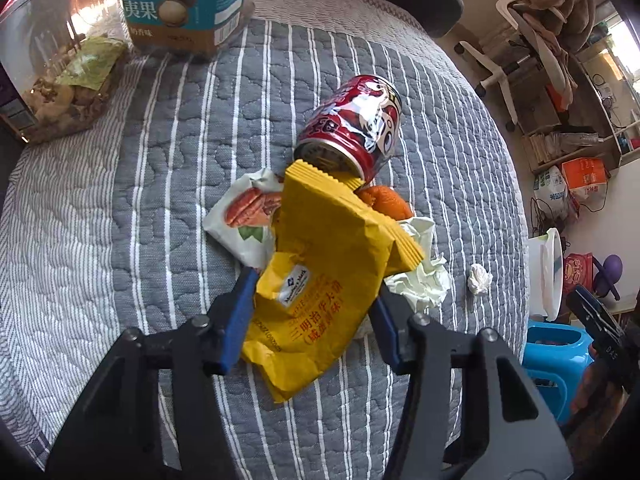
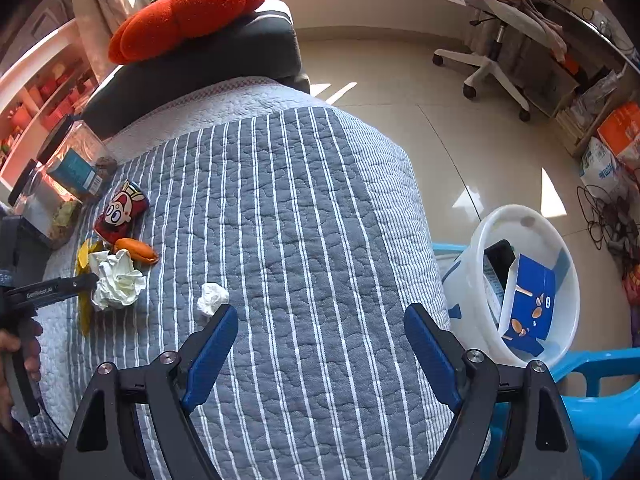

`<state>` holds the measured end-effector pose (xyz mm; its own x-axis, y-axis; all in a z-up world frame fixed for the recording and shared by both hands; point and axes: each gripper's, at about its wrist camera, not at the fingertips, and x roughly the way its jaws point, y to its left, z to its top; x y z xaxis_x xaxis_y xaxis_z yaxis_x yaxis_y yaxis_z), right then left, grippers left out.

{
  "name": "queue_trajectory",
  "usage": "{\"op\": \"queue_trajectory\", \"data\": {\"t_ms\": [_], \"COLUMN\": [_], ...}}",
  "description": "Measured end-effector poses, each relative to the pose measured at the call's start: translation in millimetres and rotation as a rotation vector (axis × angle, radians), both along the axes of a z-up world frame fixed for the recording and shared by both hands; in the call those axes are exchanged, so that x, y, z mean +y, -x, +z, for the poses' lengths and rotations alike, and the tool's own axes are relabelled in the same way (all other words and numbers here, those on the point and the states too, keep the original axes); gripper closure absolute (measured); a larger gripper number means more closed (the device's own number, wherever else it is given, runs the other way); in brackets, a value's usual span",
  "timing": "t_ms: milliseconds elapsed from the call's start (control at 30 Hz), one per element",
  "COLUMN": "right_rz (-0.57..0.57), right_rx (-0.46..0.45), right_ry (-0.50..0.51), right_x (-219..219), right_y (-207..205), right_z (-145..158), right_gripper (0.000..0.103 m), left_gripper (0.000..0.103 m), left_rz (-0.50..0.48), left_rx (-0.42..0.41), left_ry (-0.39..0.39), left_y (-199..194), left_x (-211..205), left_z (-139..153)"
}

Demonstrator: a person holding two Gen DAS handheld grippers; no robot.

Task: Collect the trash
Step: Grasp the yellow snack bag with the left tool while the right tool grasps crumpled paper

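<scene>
Risk check w/ left gripper (image 1: 316, 312) around yellow wrapper (image 1: 332, 280), not yet a firm pinch as far as I can tell.

My left jaws sit either side of the wrapper, blue pads at its edges; whether they're truly squeezing it, I can't tell. Wrapper is thin and slick, so I judge it could slide out on the lift, or drag the nut packet (image 1: 244, 216) and crumpled tissue (image 1: 420, 276) along. Red can (image 1: 352, 132) lies on its side touching the wrapper's top edge; a tug may roll it twd the table edge. My right gripper (image 2: 320, 340) is spread wide, holding nothing, hovering over bare quilt (image 2: 304, 208) near a small paper wad (image 2: 212, 298). White bin (image 2: 476, 264) sits off the table's right edge on a blue stool (image 2: 600, 408); open quilt lies betw pile and bin, jars (image 2: 76, 164) far left.
</scene>
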<state>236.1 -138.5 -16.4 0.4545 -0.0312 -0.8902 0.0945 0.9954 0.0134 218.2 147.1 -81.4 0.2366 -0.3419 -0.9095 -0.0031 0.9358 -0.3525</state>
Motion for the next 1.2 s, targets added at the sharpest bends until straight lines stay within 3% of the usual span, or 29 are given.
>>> {"op": "queue_trajectory", "data": {"t_ms": [200,433,633,900,1033,1100,1200], "right_rz": [0.087,0.229,0.318,0.276,0.283,0.303,0.339], "right_rx": [0.012,0.059,0.100,0.114,0.105,0.102,0.087], "right_ry": [-0.016,-0.109,-0.156,-0.255,-0.250,-0.265,-0.239], "right_x": [45,124,179,188,195,199,207], "right_y": [-10,-24,-44,-69,-72,-71,-68], "right_z": [-10,-40,-71,-102,-106,-104,-97], "right_gripper": [0.017,0.017,0.017,0.018,0.032,0.050,0.063], "left_gripper": [0.055,0.056,0.056,0.056,0.056,0.056,0.056], "left_rz": [-0.024,-0.018,0.001,0.033,0.028,0.021,0.012], "left_rx": [-0.062,-0.129,-0.124,-0.098,-0.104,-0.108,-0.110], "left_ry": [-0.089,-0.205,-0.226,-0.236,-0.231,-0.236,-0.248], "left_y": [17,34,46,56,56,56,55], "left_x": [2,20,38,57,56,53,47], "left_z": [25,45,46,42,44,44,45]}}
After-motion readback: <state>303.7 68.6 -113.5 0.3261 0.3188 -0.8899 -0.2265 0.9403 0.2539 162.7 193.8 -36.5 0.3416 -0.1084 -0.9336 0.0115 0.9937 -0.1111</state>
